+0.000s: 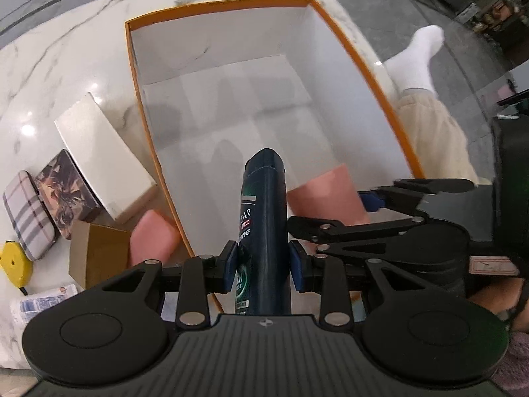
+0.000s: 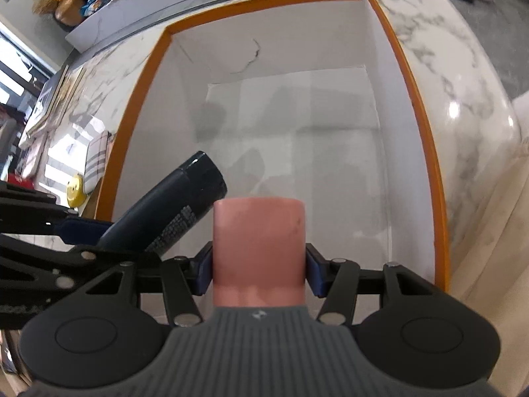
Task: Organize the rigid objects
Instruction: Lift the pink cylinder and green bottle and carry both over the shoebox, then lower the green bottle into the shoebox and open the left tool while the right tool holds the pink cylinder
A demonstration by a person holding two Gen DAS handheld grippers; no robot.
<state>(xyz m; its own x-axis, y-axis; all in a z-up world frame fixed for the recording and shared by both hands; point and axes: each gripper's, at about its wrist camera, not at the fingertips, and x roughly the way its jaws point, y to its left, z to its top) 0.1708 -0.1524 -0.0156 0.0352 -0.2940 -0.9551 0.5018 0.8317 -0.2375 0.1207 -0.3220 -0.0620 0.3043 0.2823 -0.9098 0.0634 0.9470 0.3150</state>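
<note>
Left gripper [image 1: 264, 264] is clamped on a dark blue shampoo bottle [image 1: 264, 218], blue pads on both sides of its body, cap end pointing forward over the box's near edge. Right gripper [image 2: 259, 273] is clamped on a pink block [image 2: 259, 244], held square between the pads, also over the near end of the box. In the right wrist view the bottle sits just left of the block, angled toward it, near but can't confirm contact. Below and ahead: orange-rimmed box [image 1: 357, 56] with white walls, open top, nothing visible on its floor. Left of the box on the marble worktop [image 1: 66, 49]: second pink block [image 1: 153, 238] against the box wall, brown carton [image 1: 94, 254], white box [image 1: 102, 158], patterned case [image 1: 66, 195], plaid case [image 1: 28, 215], yellow disc [image 1: 11, 261], a printed packet [image 1: 43, 301] at the near edge. Read: step in hand is the carry-in, both items are over the box but not yet set down. Next move needs lowering each to the floor of the box, spread the two apart first so they don't knock, bottle laid flat along a wall, block in a corner, then release. Plenty left outside to fetch.
</note>
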